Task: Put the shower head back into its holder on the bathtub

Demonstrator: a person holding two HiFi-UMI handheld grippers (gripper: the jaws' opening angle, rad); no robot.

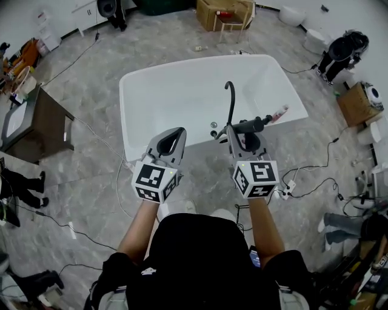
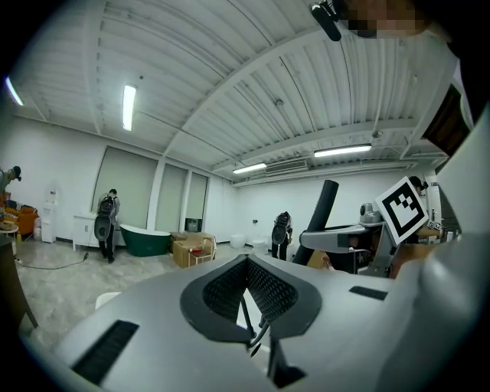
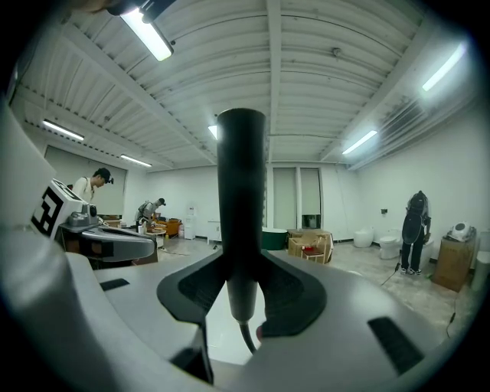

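A black shower head (image 1: pixel 250 125) with a curved black hose (image 1: pixel 230 97) is clamped in my right gripper (image 1: pixel 235 132), held over the near rim of the white bathtub (image 1: pixel 130 115). In the right gripper view the handle (image 3: pixel 241 207) stands upright between the jaws, and the hose leaves its lower end. Small chrome fittings (image 1: pixel 213 128) sit on the tub rim just left of that gripper. My left gripper (image 1: pixel 174 137) hovers beside it over the same rim, shut with nothing in it (image 2: pixel 247 264). The left gripper view shows the shower head (image 2: pixel 325 205) to the right.
A pink-and-white tube (image 1: pixel 280 113) lies on the tub's right rim. Cables and a power strip (image 1: pixel 288 184) run over the floor at the right. A dark table (image 1: pixel 42 124) stands at the left, and a cardboard box with a chair (image 1: pixel 227 15) lies beyond the tub.
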